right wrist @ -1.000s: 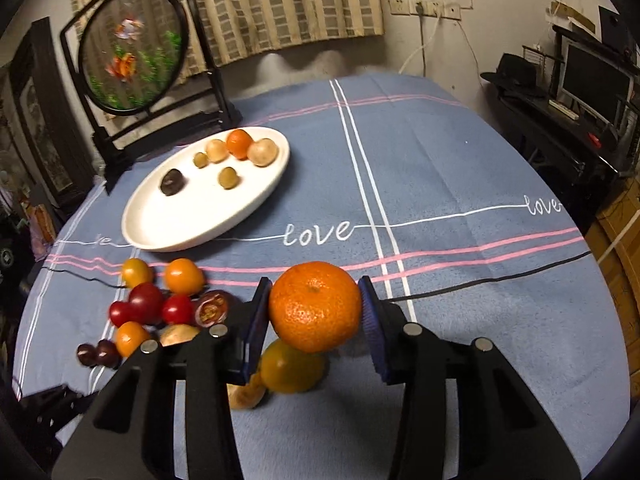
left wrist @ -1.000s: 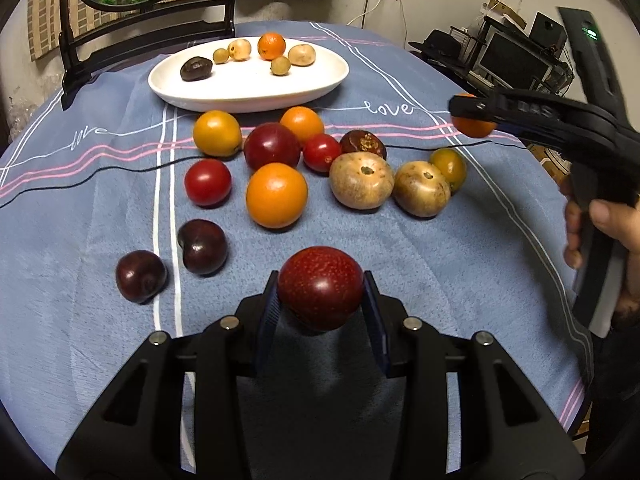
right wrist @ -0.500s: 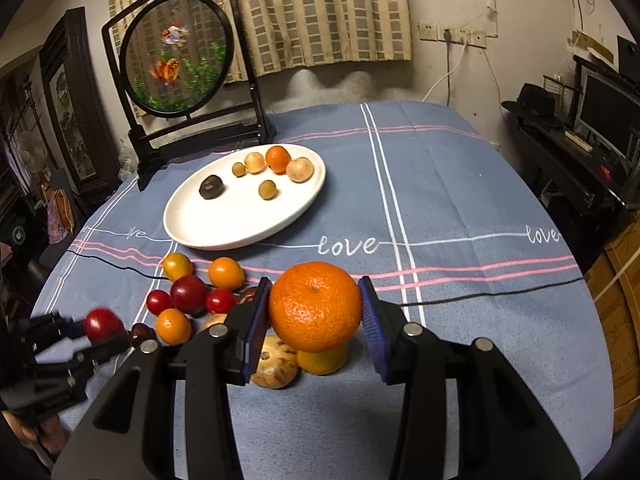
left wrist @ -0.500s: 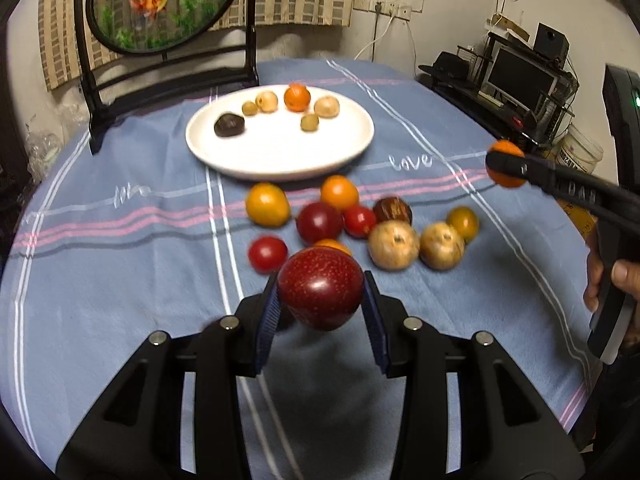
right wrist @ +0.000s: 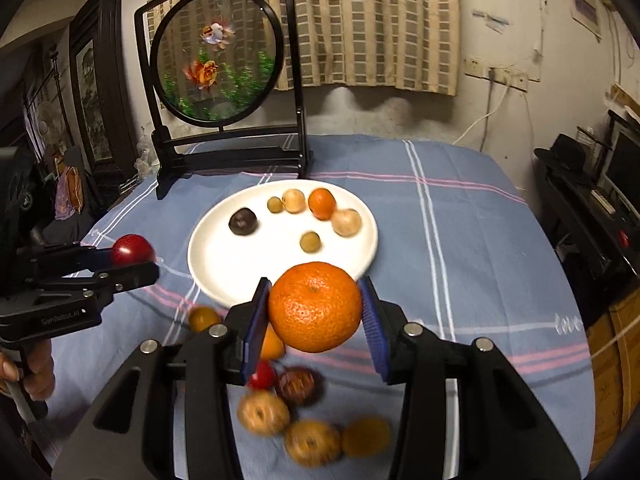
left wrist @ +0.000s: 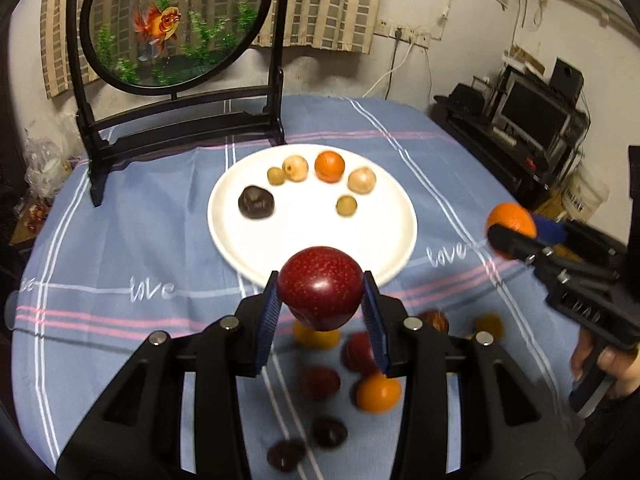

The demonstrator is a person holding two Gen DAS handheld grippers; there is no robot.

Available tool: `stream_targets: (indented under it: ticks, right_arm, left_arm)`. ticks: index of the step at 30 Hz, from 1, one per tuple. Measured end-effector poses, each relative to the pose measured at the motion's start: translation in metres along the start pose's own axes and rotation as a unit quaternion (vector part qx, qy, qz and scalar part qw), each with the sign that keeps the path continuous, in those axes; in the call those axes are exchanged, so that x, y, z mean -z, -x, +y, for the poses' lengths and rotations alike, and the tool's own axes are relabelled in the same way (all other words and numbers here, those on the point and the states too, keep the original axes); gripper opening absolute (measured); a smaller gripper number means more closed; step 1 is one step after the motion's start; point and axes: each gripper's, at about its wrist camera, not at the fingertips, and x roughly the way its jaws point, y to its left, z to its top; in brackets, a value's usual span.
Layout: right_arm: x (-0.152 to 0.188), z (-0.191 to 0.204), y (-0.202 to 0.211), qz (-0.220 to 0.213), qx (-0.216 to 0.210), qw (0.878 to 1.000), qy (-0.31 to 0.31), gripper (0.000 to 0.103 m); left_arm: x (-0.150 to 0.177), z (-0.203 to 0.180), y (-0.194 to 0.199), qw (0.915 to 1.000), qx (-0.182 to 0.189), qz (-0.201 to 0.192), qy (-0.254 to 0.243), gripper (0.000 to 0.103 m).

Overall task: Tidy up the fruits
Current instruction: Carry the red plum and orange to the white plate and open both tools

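Note:
My left gripper [left wrist: 321, 304] is shut on a dark red plum [left wrist: 320, 286], held in the air just short of the near rim of the white plate [left wrist: 360, 248]. My right gripper [right wrist: 315, 316] is shut on an orange mandarin [right wrist: 315, 306], also raised in front of the plate [right wrist: 208, 256]. The plate holds a dark fruit [left wrist: 256, 203], a small orange [left wrist: 329, 166] and several pale brown fruits. In the left wrist view the right gripper [left wrist: 516, 232] with its mandarin sits at the right. In the right wrist view the left gripper [right wrist: 132, 258] with its plum is at the left.
Loose fruits lie blurred on the blue striped cloth below both grippers: oranges [left wrist: 378, 394], red ones [left wrist: 320, 382], dark plums [left wrist: 328, 432], brown ones [right wrist: 264, 412]. A round goldfish screen on a black stand [left wrist: 180, 116] stands behind the plate. A desk with monitors [left wrist: 532, 112] is at the right.
Both grippers have risen and moved forward toward the plate, each keeping its fruit. The loose fruits have dropped low in both views and the plate now sits in the middle.

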Motion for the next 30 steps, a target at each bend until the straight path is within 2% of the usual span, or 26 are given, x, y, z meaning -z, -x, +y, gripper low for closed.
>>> stream_targets:
  ticks: [8,13,23,27,30]
  right_arm:
    - [-0.023,0.007,-0.081,0.047,0.017,0.998,0.029,0.044]
    - [-0.025,0.003,-0.129,0.089,0.038,0.995,0.035,0.044]
    - [-0.028,-0.015,-0.183,0.116,0.063,0.991,0.035,0.045]
    - [-0.034,-0.012,-0.192,0.106,0.071,0.991,0.042,0.045]
    - [-0.038,-0.014,-0.196,0.106,0.068,0.991,0.033,0.051]
  left_arm:
    - [-0.029,0.026,-0.070,0.9986,-0.041,0.033,-0.001,0.040]
    - [-0.033,0.044,-0.115,0.9968,-0.041,0.067,0.015,0.040]
    - [-0.042,0.068,-0.159,0.9940,-0.058,0.084,0.038,0.041]
    - [-0.056,0.074,-0.173,0.9926,-0.066,0.089,0.050,0.041]
    - [-0.064,0.076,-0.181,0.9921,-0.071,0.087,0.057,0.041]
